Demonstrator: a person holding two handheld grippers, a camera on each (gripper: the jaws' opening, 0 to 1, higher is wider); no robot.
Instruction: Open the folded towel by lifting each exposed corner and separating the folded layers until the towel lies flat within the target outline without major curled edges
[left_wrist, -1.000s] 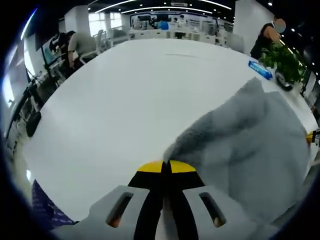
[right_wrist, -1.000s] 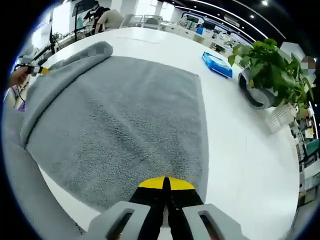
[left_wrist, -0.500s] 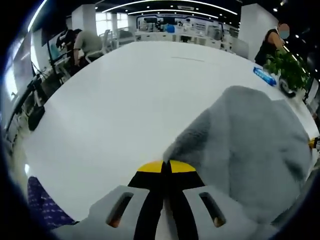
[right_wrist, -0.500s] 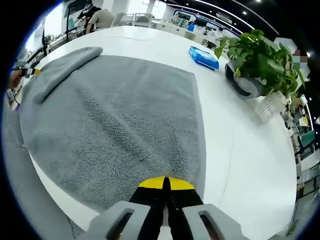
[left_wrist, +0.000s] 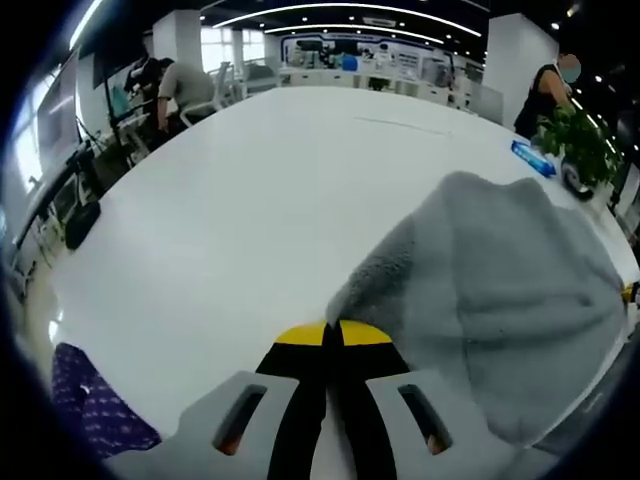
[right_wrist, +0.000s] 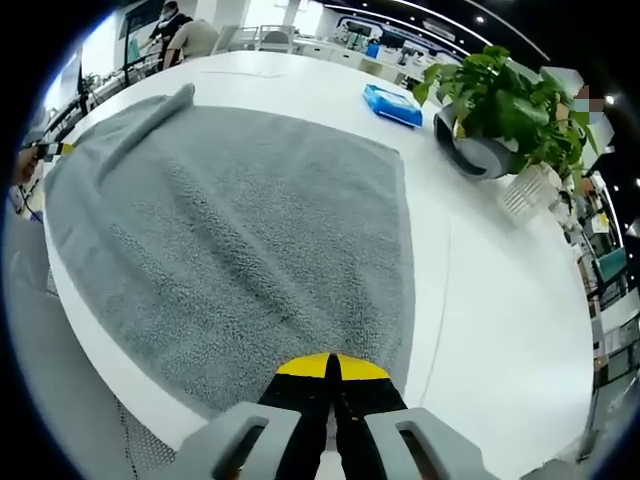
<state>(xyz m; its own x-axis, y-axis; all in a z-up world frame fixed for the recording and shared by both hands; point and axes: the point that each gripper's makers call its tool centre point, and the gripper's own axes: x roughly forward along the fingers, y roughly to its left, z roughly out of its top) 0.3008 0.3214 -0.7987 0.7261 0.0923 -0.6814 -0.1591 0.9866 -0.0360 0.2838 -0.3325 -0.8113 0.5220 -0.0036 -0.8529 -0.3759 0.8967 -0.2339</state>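
Right gripper view shows our right hand-held gripper (right_wrist: 331, 372) clamped on the gray towel's (right_wrist: 250, 230) near edge, pinning it to the counter (right_wrist: 500, 300), while our left hand-held gripper (left_wrist: 331, 338) pinches a lifted corner to spread it flat.

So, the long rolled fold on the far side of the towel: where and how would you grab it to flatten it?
Probably at the fold's free outer edge near its end, coming from the bare table beyond it and pulling outward. The towel is flat elsewhere; both grippers, left gripper and right gripper, already pinch its edges.
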